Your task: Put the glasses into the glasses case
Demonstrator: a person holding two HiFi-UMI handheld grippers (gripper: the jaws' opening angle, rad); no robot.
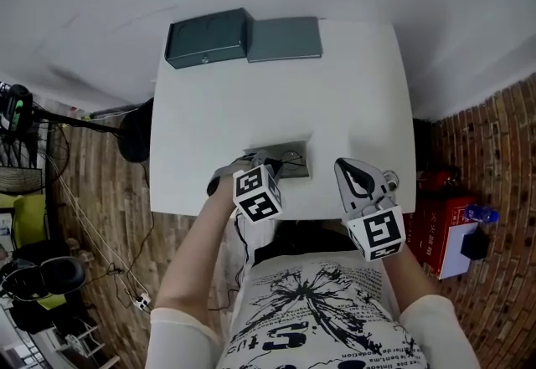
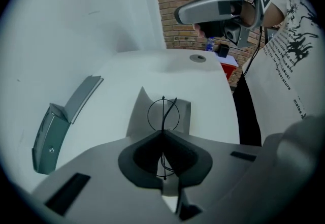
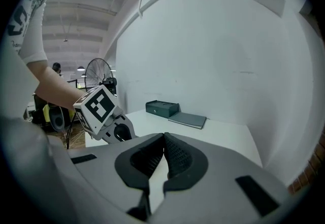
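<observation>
Right now the left gripper (image 2: 163, 134) is pinching the glasses (image 2: 163, 115) with its jaws pressed fully together. A thin dark wire is running up through the seam between the pads, and a round rim is sticking out past the tips. The glasses are hanging over a grey cloth (image 2: 139, 116) at the near edge of the white table (image 1: 335, 91); whether they are touching the cloth I cannot tell. The right gripper (image 3: 163, 139) is hovering just beside, jaws closed on each other and gripping nothing.

The glasses case (image 1: 209, 38) is sitting well apart at the far edge of the table. It is lying open with its lid folded out to one side.

The frame is looking very light and springy (little more than bent wire), so it is likely going to flex, and it may swing or twist in the grip on the way across. A slim wire is also offering the pads little surface, so slipping is a fair risk. Gripping at the bridge or close to a hinge, where the wire is stiffest, seems the safer choice, keeping off the lenses. Squeezing harder is probably going to bend the frame rather than steady it.
</observation>
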